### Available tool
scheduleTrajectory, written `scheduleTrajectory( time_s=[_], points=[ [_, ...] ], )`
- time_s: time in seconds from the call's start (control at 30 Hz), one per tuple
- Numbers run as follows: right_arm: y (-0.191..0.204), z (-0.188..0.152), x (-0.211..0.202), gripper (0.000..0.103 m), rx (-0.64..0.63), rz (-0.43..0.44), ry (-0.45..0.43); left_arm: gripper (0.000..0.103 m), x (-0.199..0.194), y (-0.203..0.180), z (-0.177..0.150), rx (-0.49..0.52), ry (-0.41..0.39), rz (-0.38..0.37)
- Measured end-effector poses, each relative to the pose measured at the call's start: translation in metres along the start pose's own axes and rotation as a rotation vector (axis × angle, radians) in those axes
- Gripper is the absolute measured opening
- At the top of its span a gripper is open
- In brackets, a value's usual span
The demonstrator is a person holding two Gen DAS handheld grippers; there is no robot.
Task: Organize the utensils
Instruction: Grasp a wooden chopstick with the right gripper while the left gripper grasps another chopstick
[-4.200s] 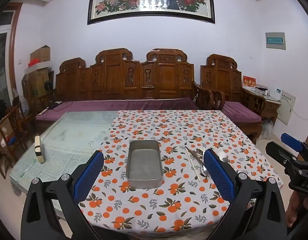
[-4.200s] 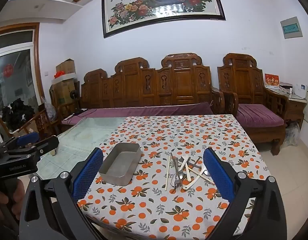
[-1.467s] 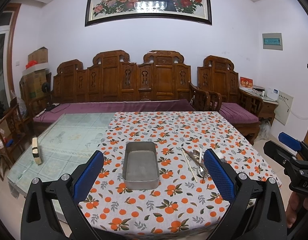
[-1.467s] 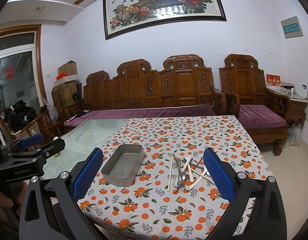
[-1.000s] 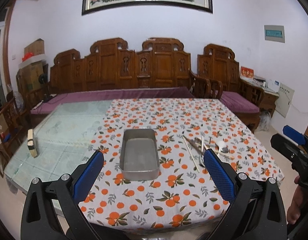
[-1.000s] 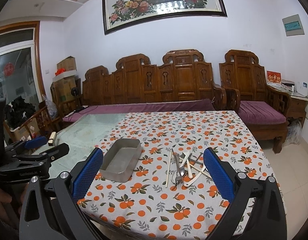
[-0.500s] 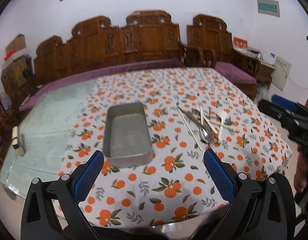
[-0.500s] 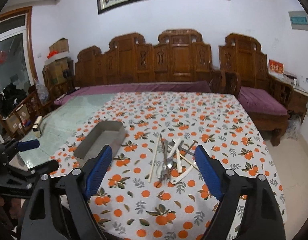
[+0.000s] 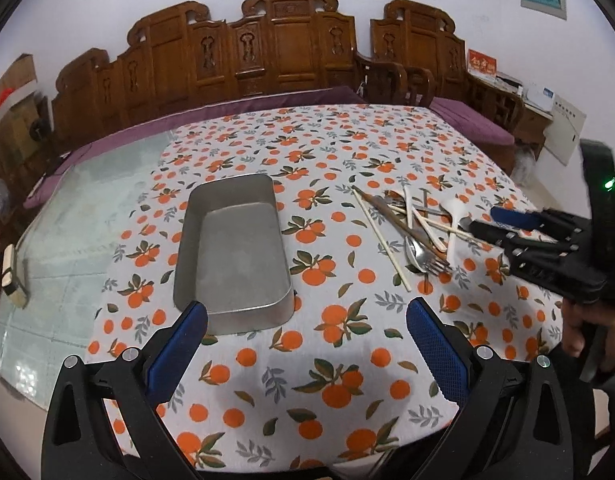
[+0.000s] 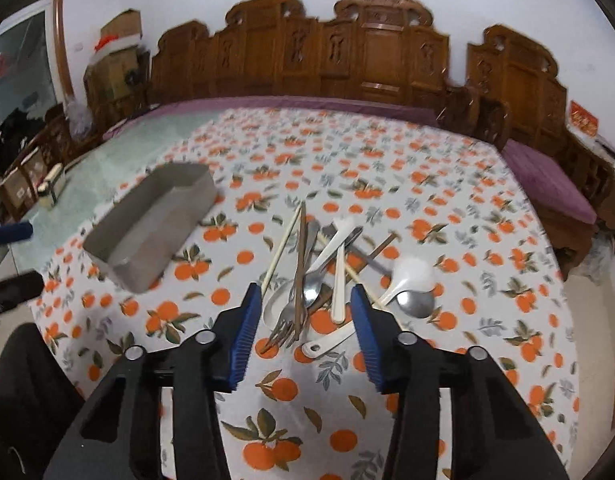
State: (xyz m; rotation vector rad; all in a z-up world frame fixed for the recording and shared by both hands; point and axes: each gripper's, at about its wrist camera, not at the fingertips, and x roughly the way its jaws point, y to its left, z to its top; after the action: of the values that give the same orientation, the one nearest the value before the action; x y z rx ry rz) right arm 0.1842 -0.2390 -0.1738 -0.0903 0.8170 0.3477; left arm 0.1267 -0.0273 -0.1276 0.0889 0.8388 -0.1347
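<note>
An empty grey metal tray (image 9: 233, 252) stands on the orange-print tablecloth (image 9: 339, 360); it also shows in the right wrist view (image 10: 151, 224). A pile of utensils (image 10: 327, 276), with chopsticks, metal spoons, a fork and white plastic spoons, lies to its right; it also shows in the left wrist view (image 9: 419, 228). My left gripper (image 9: 307, 320) is open and empty, just in front of the tray. My right gripper (image 10: 307, 300) is open, low over the near end of the pile, its fingers either side of the fork and spoons.
Carved wooden benches with purple cushions (image 9: 267, 96) stand behind the table. The left part of the table is bare glass (image 9: 79, 216), with a small block (image 9: 11, 276) on its left edge. The table's front edge is close below both grippers.
Both grippers have moved forward and down toward the table. The right gripper has narrowed its opening and come over the utensil pile. The left one has neared the tray.
</note>
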Motion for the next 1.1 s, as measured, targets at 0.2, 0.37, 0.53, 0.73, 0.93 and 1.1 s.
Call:
scheduleTrajectory(
  time_s=[0.2, 0.37, 0.53, 0.73, 0.93, 1.1],
  points=[
    [-0.002, -0.004, 0.046, 0.035, -0.002, 0.042, 0.100, 0.096, 0.020, -0.006, 0.011, 0.026, 0.022, -0.030],
    [-0.010, 0.001, 0.073, 0.029, 0.028, 0.067, 0.161, 0.096, 0.039, -0.012, 0.020, 0.046, 0.048, -0.075],
    [-0.014, 0.011, 0.094, 0.022, 0.058, 0.095, 0.229, 0.096, 0.056, -0.025, 0.027, 0.077, 0.064, -0.094],
    [-0.016, 0.009, 0.100, 0.006, 0.056, 0.112, 0.266, 0.096, 0.076, -0.030, 0.031, 0.058, 0.091, -0.143],
    [-0.018, 0.006, 0.071, 0.006, 0.057, 0.140, 0.219, 0.096, 0.089, -0.038, 0.029, 0.066, 0.105, -0.173],
    [-0.023, -0.005, 0.027, 0.006, 0.066, 0.149, 0.153, 0.088, 0.101, -0.050, 0.028, 0.084, 0.120, -0.201]
  ],
)
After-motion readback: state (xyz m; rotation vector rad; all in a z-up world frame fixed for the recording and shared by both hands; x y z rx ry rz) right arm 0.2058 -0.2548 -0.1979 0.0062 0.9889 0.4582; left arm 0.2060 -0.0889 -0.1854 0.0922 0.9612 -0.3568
